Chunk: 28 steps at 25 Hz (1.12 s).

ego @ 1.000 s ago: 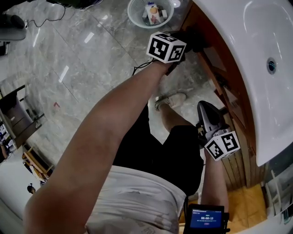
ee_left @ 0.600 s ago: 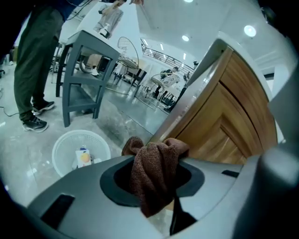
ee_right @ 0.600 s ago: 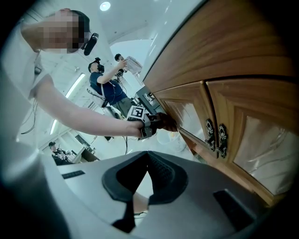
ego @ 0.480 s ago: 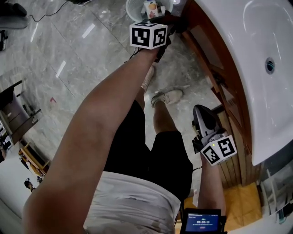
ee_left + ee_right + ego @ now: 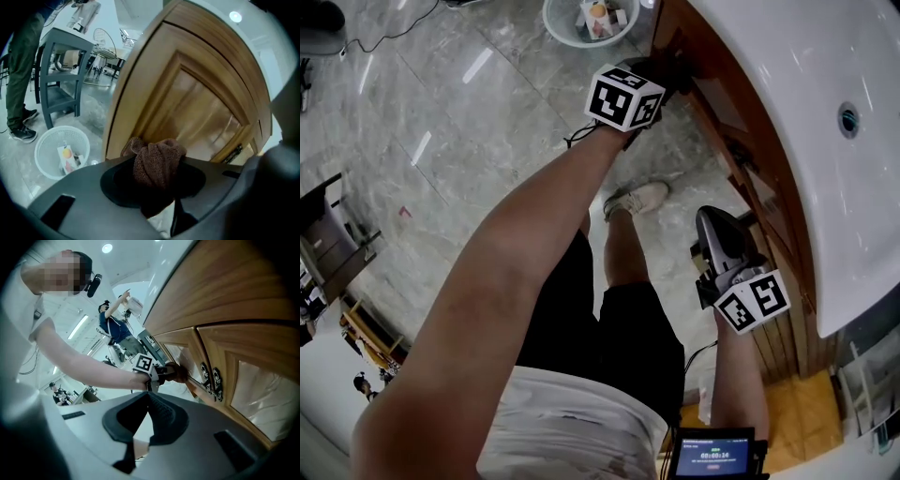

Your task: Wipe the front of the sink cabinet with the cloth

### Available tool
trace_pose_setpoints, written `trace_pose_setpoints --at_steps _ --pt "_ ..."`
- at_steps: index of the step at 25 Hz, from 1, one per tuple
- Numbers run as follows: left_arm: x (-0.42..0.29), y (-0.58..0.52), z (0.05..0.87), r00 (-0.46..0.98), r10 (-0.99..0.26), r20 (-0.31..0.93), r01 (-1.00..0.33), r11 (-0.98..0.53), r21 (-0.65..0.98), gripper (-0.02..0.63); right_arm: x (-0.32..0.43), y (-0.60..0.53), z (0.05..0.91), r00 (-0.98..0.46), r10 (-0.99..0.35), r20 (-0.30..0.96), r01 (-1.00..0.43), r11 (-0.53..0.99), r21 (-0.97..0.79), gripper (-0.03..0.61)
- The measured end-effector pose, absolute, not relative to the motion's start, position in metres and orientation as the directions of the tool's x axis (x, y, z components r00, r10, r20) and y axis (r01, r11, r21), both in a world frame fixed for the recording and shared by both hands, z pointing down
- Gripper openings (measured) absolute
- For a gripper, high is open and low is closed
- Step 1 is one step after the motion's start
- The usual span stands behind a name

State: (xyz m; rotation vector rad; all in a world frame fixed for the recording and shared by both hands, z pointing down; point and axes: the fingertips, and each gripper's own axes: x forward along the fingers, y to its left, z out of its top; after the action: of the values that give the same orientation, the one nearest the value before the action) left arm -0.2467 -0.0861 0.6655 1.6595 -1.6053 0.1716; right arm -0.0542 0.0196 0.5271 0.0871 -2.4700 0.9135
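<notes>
Head view. Shows the left tongs (image 5: 667, 77) reached out at 12 o'clock, up against the wooden front of the sink cabinet (image 5: 739, 155), under the rim of the white sink (image 5: 806, 122). Hides the cloth behind the marker cube. Puts the right tongs (image 5: 712, 220) at 3 o'clock, close beside the cabinet front. Takes in the waste basket (image 5: 591, 21) at 12 o'clock, standing on the floor (image 5: 469, 122).

Left gripper view. Gives what the head view cannot: tongs clamped on the brown cloth (image 5: 157, 159), bunched into a wad and poking out toward a door panel (image 5: 197, 108) at 1 o'clock. Looks pressed to the wood or only just short of it; hard to settle from this angle.

Right gripper view. Shows the right tongs (image 5: 149, 420) pinched narrow, tips together, nothing between them. Adds a side look at the work: left tongs and cloth just past centre toward 1 o'clock, against the cabinet front, beyond the paired door handles (image 5: 211, 380) at 3 o'clock.

Progress, as a judgement: wiping under way at the far end of the front. Probably left to do: the doors round the handles, nearer the right tongs. No streak or damp mark anywhere to separate wiped wood from unwiped.
</notes>
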Motion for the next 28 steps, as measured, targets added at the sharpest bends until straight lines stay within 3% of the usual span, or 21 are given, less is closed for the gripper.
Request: trace_pose_setpoints --at_steps 18,22,28 --pt "-0.086 -0.079 0.709 0.442 -0.714 0.543 -0.744 0.047 0.666 0.141 -0.050 0.030 0.540 -0.869 0.093 0.485 -0.256 0.754 -0.605 0.012" --pt "-0.089 -0.080 0.724 0.437 -0.717 0.543 -0.708 0.099 0.699 0.141 -0.053 0.030 0.541 -0.862 0.091 0.499 -0.263 0.761 -0.593 0.012" --pt "-0.138 -0.086 0.746 0.307 -0.757 0.577 -0.701 0.230 0.675 0.141 -0.044 0.031 0.560 -0.853 0.073 0.517 -0.292 0.753 -0.589 0.012"
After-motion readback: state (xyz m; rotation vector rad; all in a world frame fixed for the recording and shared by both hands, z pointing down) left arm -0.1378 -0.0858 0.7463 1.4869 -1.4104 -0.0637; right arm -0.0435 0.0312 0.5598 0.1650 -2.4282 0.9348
